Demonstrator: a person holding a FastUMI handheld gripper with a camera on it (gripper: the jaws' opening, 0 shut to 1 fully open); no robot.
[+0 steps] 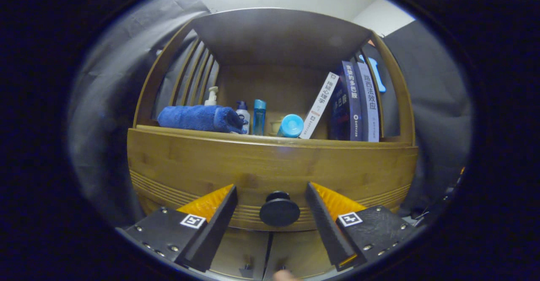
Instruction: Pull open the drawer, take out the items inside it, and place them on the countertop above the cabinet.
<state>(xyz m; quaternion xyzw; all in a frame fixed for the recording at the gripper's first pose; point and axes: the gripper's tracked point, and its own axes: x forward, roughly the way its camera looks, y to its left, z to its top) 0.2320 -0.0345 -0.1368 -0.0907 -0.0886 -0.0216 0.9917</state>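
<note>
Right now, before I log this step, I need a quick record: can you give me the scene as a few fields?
gripper: open, fingers either side of the knob, not touching it
knob: black, round, on the drawer front
drawer: shut, wooden front below the countertop
countertop: rolled blue towel, pump bottles, a blue cylinder lying on its side, books leaning at the far end
lower doors: two small knobs beneath the drawer
task stage: drawer not yet pulled
</note>
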